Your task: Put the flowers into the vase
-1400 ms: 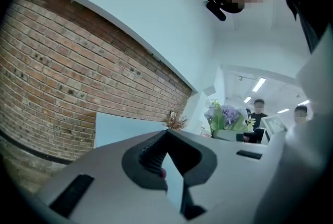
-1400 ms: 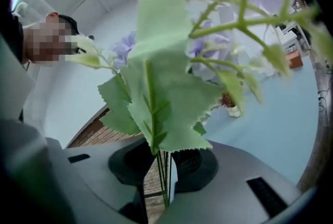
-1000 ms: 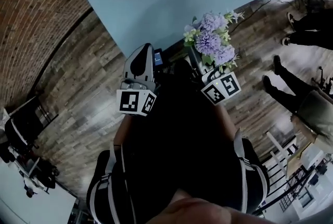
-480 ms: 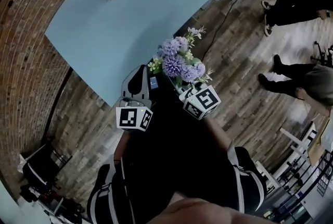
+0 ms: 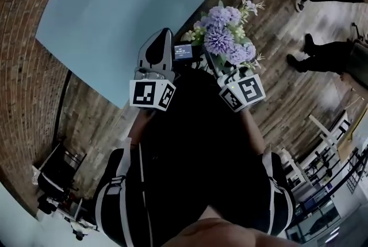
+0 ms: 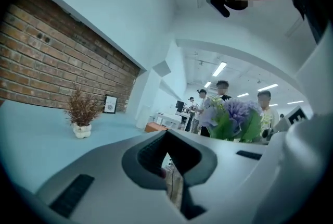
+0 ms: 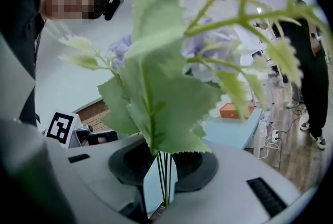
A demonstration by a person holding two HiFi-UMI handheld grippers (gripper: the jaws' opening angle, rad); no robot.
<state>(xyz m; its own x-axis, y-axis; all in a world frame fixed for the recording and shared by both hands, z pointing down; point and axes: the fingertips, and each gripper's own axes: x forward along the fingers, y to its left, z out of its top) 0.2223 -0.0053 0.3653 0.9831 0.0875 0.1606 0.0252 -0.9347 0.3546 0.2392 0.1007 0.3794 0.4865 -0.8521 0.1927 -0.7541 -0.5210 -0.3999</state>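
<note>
From the head view, the right gripper (image 5: 221, 68) carries the flowers (image 5: 223, 39) — lilac pompom blooms and serrated, papery green leaves — by the edge of the smooth pale-blue table (image 5: 115, 16). The blooms point ahead, away from the person.

In the left gripper view, the left gripper (image 6: 173, 189) has its jaws a slit apart, with nothing between them.

In the right gripper view, the thin wiry stems (image 7: 164, 176) are clamped between the jaws — they run straight out along them.

The person wears a black top (image 5: 195, 142) with pale stripes (image 5: 115, 182) down the sides. The left gripper (image 6: 169, 178) and the right gripper (image 7: 164, 189) have smooth pale grey shells, a dark hollow around the jaws and black slots on either side. The left cube (image 5: 152, 94) and the right cube (image 5: 242, 91) are white with black square markers.
</note>
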